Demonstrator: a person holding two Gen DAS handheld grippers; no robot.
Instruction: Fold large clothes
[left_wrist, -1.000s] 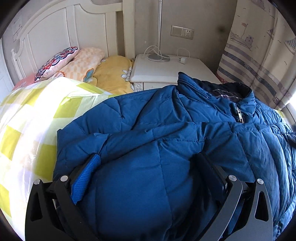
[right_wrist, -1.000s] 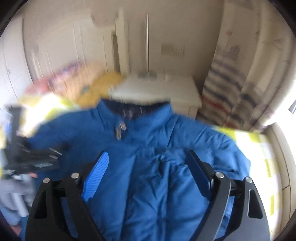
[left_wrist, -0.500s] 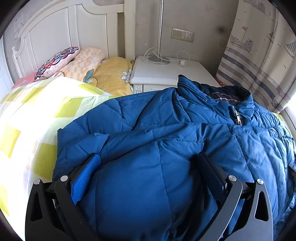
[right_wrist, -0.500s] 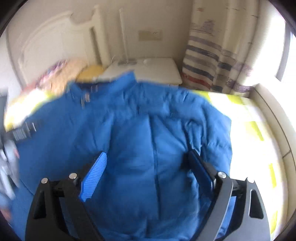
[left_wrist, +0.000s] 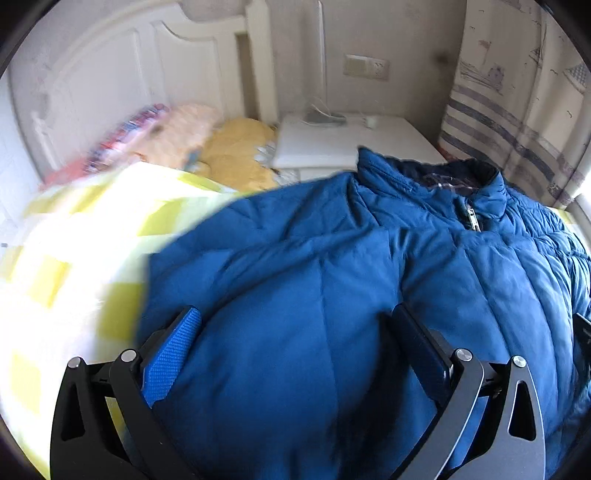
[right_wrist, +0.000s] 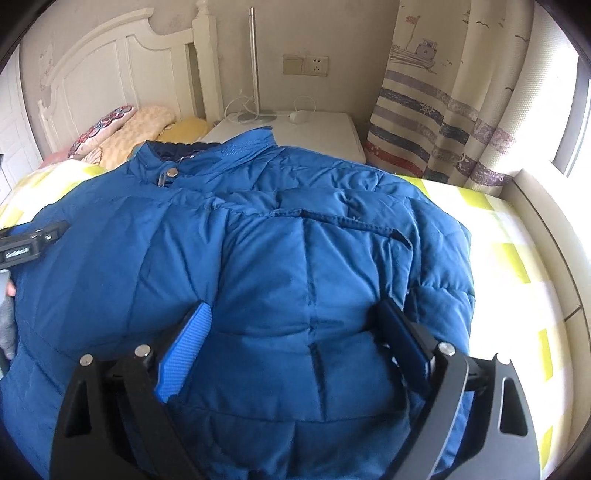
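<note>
A large blue quilted puffer jacket (left_wrist: 332, 277) lies spread on the bed, collar toward the nightstand, with both sleeves folded in over the body. My left gripper (left_wrist: 295, 321) is open and empty over the jacket's left part. My right gripper (right_wrist: 295, 314) is open and empty over the folded right sleeve (right_wrist: 314, 266). The jacket's collar and snap (right_wrist: 170, 172) show at the upper left of the right wrist view. The left tool (right_wrist: 29, 240) shows at the left edge of the right wrist view.
The bed has a yellow and white checked cover (left_wrist: 74, 240). Pillows (right_wrist: 122, 133) lie by the white headboard (right_wrist: 110, 81). A white nightstand (right_wrist: 314, 129) holds a lamp base and cables. A striped curtain (right_wrist: 443, 110) hangs at the right, by a window ledge (right_wrist: 546, 221).
My right gripper swung right over the jacket and steadied above the folded right sleeve. My left gripper shifted a little, and its view is now blurred at the left.
</note>
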